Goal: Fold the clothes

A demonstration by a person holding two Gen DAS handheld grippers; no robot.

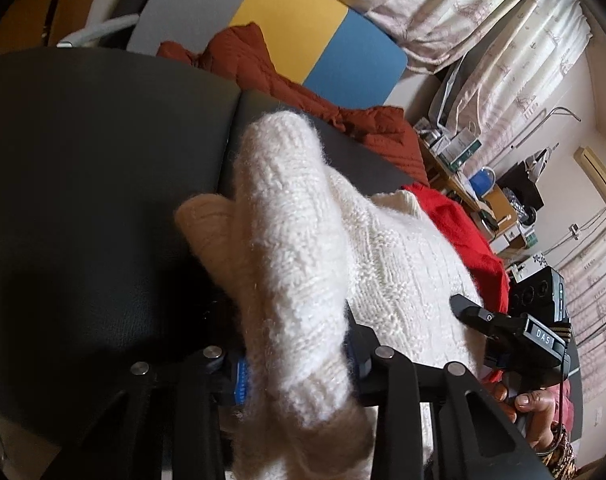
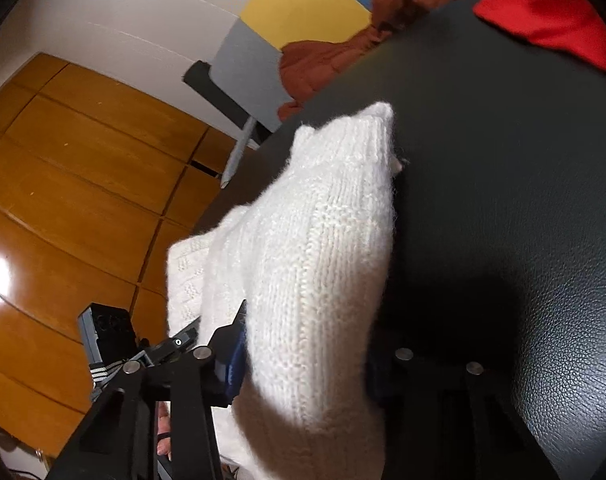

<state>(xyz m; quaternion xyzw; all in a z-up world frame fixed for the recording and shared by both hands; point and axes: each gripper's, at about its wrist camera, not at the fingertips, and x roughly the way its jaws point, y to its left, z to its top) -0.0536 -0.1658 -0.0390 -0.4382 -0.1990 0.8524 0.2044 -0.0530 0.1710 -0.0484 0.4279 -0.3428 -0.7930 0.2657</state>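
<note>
A white knitted sweater (image 1: 303,248) lies partly on a black leather surface (image 1: 83,160). My left gripper (image 1: 299,364) is shut on a thick fold of it, which bulges forward between the fingers and hides the tips. My right gripper (image 2: 303,360) is shut on another fold of the same white sweater (image 2: 315,240), held above the black surface (image 2: 503,160). The right gripper also shows in the left wrist view (image 1: 515,328) at the sweater's far side. The left gripper shows in the right wrist view (image 2: 151,352) at lower left.
A rust-brown quilted garment (image 1: 303,92) and a bright red garment (image 1: 459,224) lie at the far side of the black surface. A grey, yellow and blue panel (image 1: 303,20) stands behind. The wooden floor (image 2: 63,200) is beyond the surface's edge. Cluttered shelves (image 1: 483,184) and curtains stand at right.
</note>
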